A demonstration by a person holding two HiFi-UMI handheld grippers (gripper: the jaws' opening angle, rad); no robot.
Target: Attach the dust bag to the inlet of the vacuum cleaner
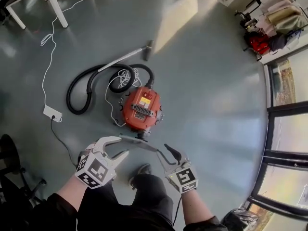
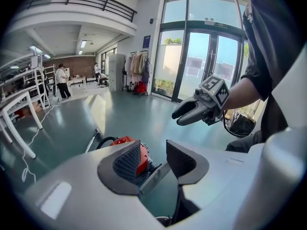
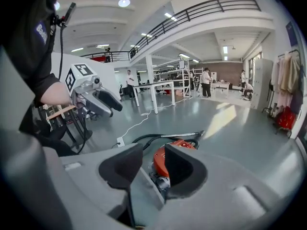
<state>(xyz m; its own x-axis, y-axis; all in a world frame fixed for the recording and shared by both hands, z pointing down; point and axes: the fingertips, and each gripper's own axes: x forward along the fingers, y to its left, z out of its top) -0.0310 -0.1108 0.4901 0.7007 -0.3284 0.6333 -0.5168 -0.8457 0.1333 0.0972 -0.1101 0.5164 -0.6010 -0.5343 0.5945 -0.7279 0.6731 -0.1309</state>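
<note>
The red vacuum cleaner [image 1: 140, 109] stands on the grey floor, its black hose [image 1: 79, 88] looped to the left and its metal wand [image 1: 122, 59] beyond. A grey flat flap [image 1: 138, 144] lies at its near end. My left gripper [image 1: 123, 146] hovers above the floor just near and left of the vacuum, jaws open and empty. My right gripper [image 1: 165, 151] is level with it on the right, also open and empty. In the left gripper view the vacuum [image 2: 125, 143] shows past my left gripper [image 2: 153, 162]; in the right gripper view the vacuum [image 3: 160, 159] sits beyond my right gripper [image 3: 153, 169]. No dust bag shows.
A white power strip [image 1: 52, 113] with its cable lies left of the hose. White table legs [image 1: 57, 6] stand at the far left. A clothes rack [image 1: 269, 28] and glass doors [image 1: 284, 129] are on the right. My shoe [image 1: 139, 170] is below the grippers.
</note>
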